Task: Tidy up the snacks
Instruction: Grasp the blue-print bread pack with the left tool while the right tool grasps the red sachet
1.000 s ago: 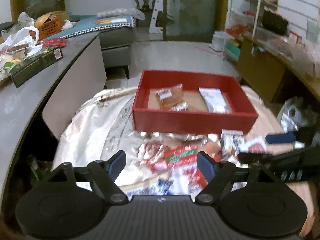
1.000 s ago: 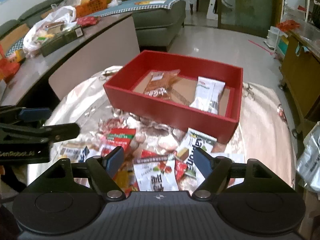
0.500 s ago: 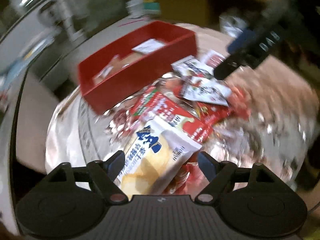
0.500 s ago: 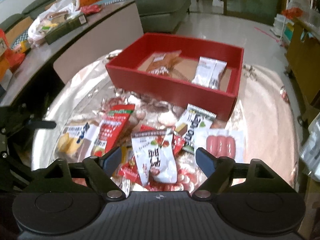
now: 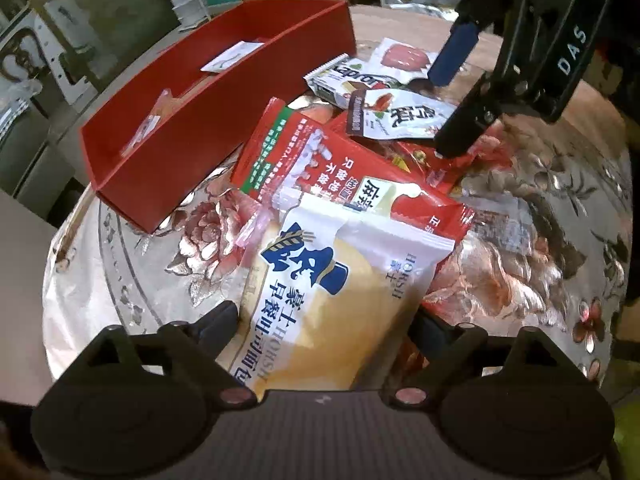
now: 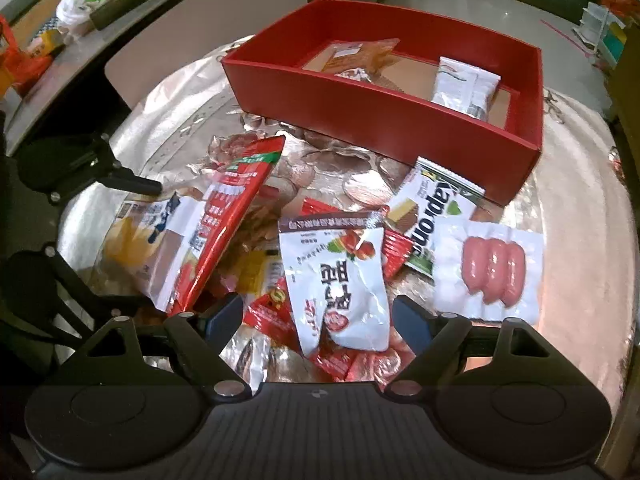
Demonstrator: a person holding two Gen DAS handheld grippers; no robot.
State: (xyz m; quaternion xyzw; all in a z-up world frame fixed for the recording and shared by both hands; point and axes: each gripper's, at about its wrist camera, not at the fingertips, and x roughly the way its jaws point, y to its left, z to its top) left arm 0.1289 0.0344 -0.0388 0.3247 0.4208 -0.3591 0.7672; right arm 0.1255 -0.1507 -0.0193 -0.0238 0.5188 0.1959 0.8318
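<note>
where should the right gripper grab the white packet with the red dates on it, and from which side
Grip the near bottom end of the white date packet, coming straight down from above. It lies flat and crinkled on top of the pile, its narrow end already between the open right gripper fingers. That end is probably slim enough to pinch across. The sausage pack and wafer pack sit clear to its right.

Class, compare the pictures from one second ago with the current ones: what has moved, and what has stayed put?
Both tools came down onto the snack pile: the left tool, open, now straddles the yellow bread packet; the right tool, open, straddles the white date packet. Nothing gripped. The red box keeps its two packets.
</note>
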